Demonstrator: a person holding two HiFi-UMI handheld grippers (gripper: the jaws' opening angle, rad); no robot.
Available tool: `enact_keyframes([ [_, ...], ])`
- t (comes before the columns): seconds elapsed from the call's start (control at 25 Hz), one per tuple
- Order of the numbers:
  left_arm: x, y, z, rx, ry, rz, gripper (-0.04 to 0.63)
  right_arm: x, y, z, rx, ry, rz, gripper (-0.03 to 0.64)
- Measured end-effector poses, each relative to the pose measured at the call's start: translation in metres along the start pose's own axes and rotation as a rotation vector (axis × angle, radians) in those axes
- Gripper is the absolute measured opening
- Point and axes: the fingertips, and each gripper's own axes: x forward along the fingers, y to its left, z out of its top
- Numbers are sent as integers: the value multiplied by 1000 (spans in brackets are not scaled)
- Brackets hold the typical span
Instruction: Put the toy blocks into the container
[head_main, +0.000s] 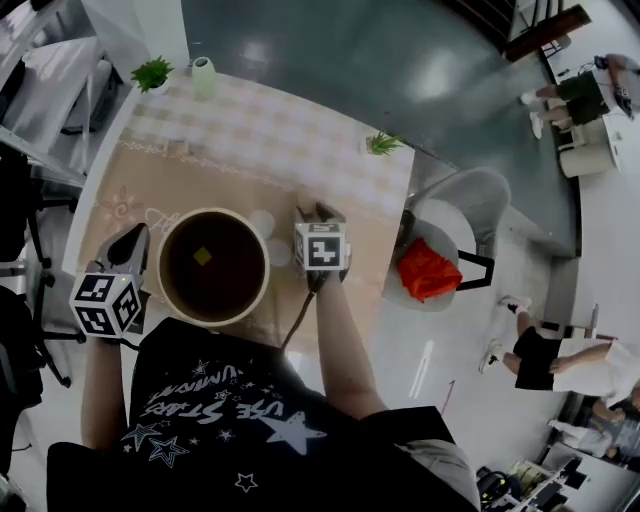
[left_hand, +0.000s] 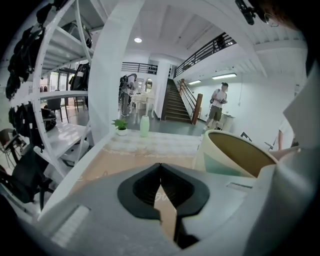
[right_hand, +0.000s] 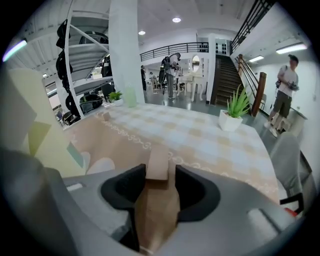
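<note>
**Wooden block in my right jaws, just beside the container**

My right gripper (head_main: 318, 213) has its jaws partly apart and closed on a tan wooden block (right_hand: 159, 162). The block stands up between them and pokes out past the tips. It sits to the right of the container (head_main: 213, 213), close to the rim and not yet over the opening. A yellow block (head_main: 203, 256) already lies inside the container on its dark floor. Two pale round pieces (head_main: 262, 222) rest on the worktop (head_main: 250, 130) between the container and my right jaws; I cannot tell what they are.

My left gripper (left_hand: 160, 167) waits on the container's left side, jaws fully together and holding nothing.

I judge the block to be light and stiff, so it needs no hard squeeze and will not crush. Its smooth faces could slide, though, so I want the jaws on two flat opposite sides, near the middle, not on an edge. It should also survive a short drop into the container.
</note>
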Motion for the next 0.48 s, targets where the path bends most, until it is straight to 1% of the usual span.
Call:
enact_keyframes([
  [0.12,1,-1,-3,-5,9,1,9,1,-1,2,-3,-7,2,180],
  [0.2,2,-2,-5,-2,10,-9,9,2,-1,-1,0,7,-9,137],
  [0.32,5,-2,-3,8,6,-33,9,0,-1,-2,6,21,-20,137],
  [0.48,9,-1,0,31,-1,-89,9,-22,1,7,50,-16,-29,135],
])
